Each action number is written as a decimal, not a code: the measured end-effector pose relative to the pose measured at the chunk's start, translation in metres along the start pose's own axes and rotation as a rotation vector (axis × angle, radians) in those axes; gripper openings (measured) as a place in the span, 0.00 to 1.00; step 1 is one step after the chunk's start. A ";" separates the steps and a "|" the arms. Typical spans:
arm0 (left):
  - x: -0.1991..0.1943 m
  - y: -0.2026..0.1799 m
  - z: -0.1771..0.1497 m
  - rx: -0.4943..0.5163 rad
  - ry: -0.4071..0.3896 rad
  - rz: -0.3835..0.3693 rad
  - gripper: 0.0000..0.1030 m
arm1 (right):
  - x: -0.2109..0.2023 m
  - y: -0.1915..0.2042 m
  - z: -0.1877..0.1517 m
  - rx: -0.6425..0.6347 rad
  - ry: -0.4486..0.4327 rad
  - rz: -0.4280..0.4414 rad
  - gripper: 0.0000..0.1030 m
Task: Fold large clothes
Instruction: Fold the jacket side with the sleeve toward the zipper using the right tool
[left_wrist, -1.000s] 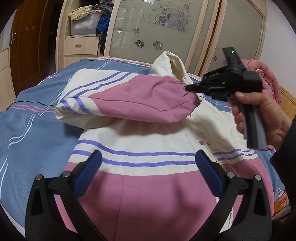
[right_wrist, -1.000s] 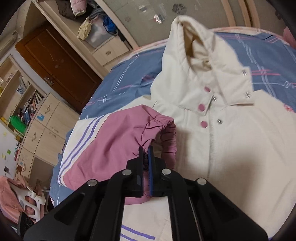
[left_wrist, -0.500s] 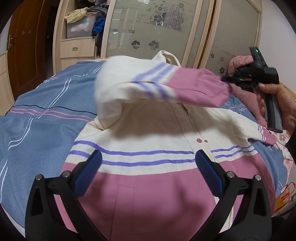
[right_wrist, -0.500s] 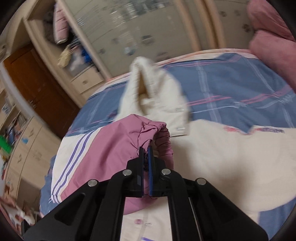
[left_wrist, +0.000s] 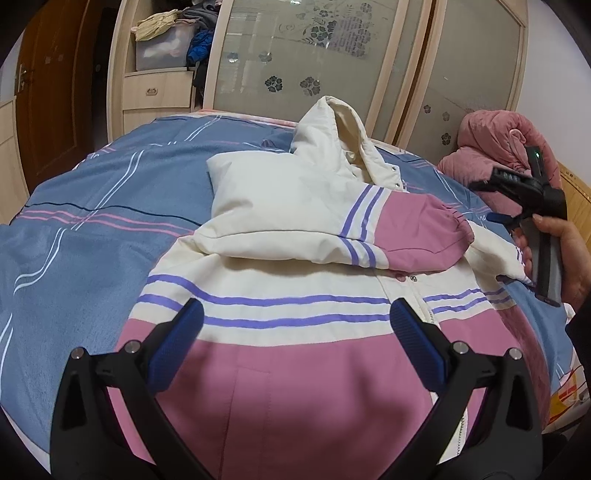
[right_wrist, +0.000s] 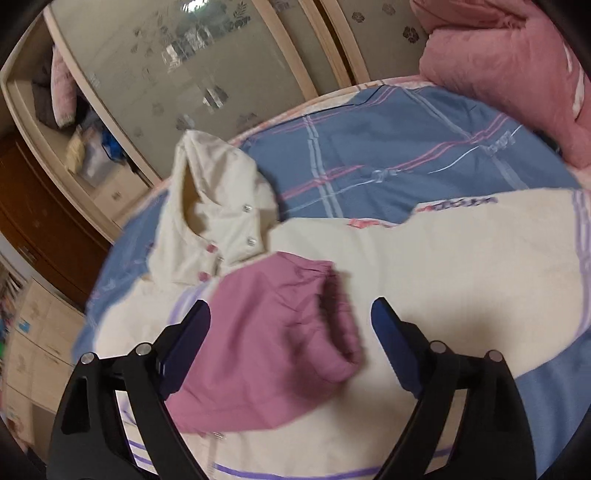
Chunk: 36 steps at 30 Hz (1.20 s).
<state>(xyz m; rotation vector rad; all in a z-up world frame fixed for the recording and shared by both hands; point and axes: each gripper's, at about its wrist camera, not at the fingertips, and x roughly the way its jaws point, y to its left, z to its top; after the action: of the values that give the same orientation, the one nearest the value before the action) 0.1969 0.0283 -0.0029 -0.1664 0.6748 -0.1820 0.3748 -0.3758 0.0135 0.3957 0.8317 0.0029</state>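
A cream-and-pink hooded jacket lies front-up on the bed, its hood toward the far edge by the wardrobe. One sleeve lies folded across the chest, pink cuff toward the bed's right edge. The left tongs hover apart over the hem, gripping nothing. The right tongs are opening above the cuff, pads clear of it.
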 end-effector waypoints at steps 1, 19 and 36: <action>0.000 0.001 0.001 -0.006 0.001 -0.003 0.98 | 0.008 -0.005 -0.003 -0.008 0.054 -0.012 0.86; 0.006 -0.008 -0.001 0.004 0.011 -0.005 0.98 | 0.031 -0.015 -0.009 0.127 0.025 0.189 0.16; 0.010 -0.011 -0.002 0.023 0.020 0.017 0.98 | 0.021 -0.069 -0.035 0.306 -0.029 0.123 0.88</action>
<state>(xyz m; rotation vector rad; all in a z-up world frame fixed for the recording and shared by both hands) 0.2018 0.0153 -0.0076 -0.1369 0.6933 -0.1750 0.3534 -0.4248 -0.0463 0.7327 0.7792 -0.0165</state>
